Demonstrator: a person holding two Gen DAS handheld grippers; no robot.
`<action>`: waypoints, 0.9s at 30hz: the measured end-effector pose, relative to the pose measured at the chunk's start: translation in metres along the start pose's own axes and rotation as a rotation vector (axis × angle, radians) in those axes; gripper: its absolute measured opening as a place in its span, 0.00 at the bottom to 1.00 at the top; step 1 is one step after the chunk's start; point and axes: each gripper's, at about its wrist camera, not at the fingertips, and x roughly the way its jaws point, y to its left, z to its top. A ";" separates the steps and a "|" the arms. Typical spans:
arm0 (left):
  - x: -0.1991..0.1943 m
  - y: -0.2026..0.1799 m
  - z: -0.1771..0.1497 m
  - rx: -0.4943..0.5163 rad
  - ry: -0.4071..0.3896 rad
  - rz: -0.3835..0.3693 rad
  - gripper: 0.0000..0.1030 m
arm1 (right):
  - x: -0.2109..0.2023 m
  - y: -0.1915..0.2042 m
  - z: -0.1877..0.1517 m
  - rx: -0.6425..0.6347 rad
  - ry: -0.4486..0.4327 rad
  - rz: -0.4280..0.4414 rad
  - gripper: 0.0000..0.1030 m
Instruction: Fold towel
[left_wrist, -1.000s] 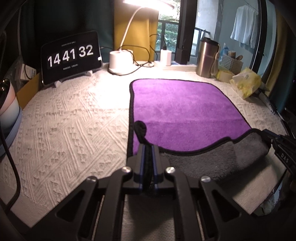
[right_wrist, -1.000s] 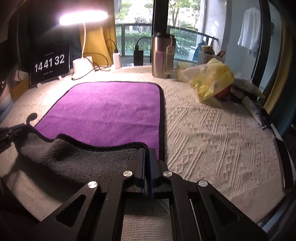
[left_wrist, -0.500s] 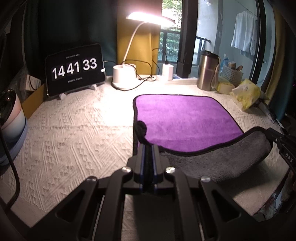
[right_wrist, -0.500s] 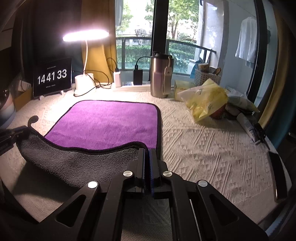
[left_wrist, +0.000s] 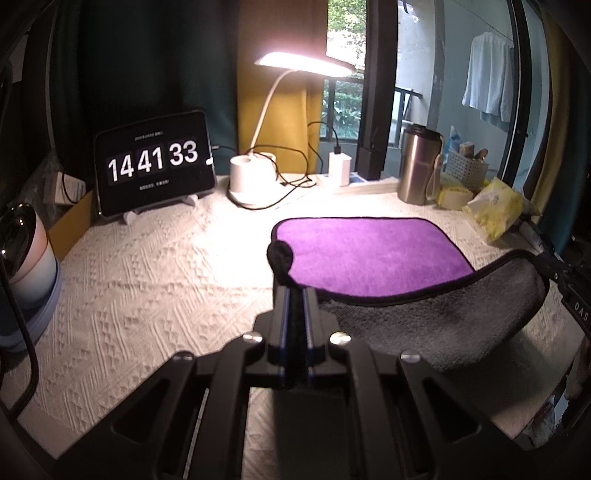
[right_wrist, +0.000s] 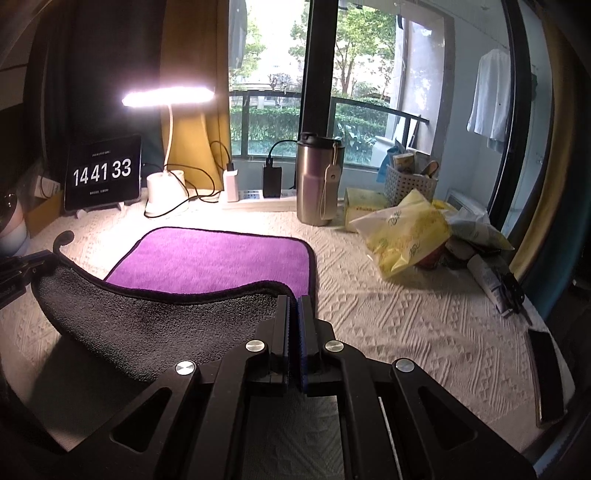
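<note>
Towel (left_wrist: 369, 254) near corners pinched by both grippers' fingers, grey underside lifted; right view alone shows phone (right_wrist: 546, 373); tumbler (right_wrist: 314, 181) behind.

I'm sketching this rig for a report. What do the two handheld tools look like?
Both match: the left tool and right tool are matte black, with angular linkage arms joined by round silver bolts. Their two flat fingers carry blue ridged pads. White lettering "DAS" marks the right tool's side. No sleeves or hands show.

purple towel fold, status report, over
Left claw and right claw both shut on near corners of purple microfibre towel with grey underside. Near edge lifted, far half flat. Fold path unobstructed.
</note>
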 end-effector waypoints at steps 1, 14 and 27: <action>0.001 0.000 0.002 0.001 -0.003 0.000 0.07 | 0.001 0.000 0.002 0.000 -0.002 0.000 0.04; 0.009 0.001 0.023 0.004 -0.036 0.011 0.07 | 0.011 -0.005 0.018 -0.004 -0.025 -0.006 0.04; 0.027 0.002 0.043 -0.005 -0.055 0.018 0.07 | 0.030 -0.009 0.036 -0.005 -0.048 -0.007 0.04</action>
